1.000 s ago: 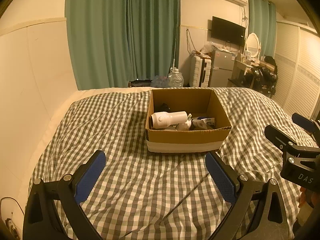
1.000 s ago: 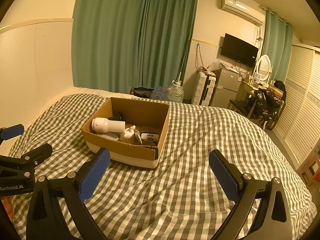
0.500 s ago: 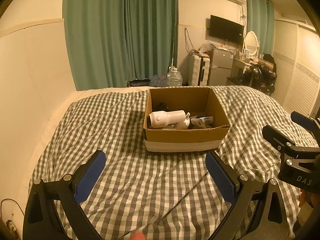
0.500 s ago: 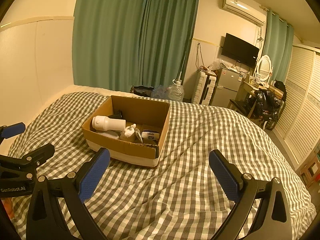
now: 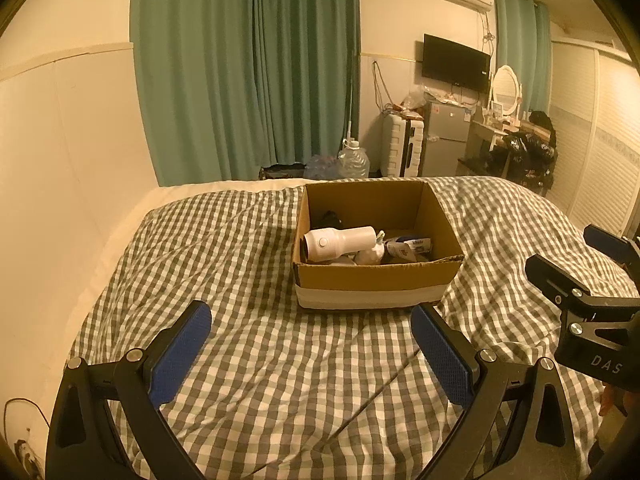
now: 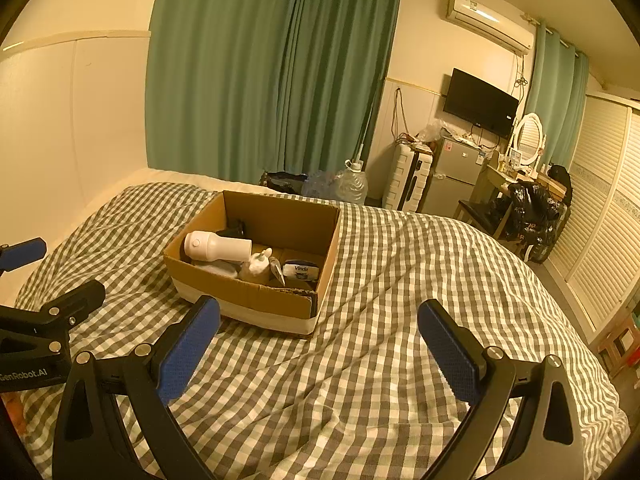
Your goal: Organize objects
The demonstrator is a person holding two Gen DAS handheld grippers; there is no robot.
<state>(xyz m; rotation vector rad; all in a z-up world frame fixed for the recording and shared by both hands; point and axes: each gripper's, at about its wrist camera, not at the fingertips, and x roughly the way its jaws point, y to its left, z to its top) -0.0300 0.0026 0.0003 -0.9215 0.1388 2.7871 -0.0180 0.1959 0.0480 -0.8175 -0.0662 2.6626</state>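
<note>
I hold both hand-held grippers, left and right, wide and empty over the bed; next I reach into the cardboard box mid-bed.

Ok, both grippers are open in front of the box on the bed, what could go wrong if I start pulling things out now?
The cardboard box sits on a soft, wrinkled checkered blanket, so it may tip or slide when pushed. The white bottle lies on top of other items and could roll. The left hand-held gripper and right hand-held gripper may collide if both reach in.
</note>
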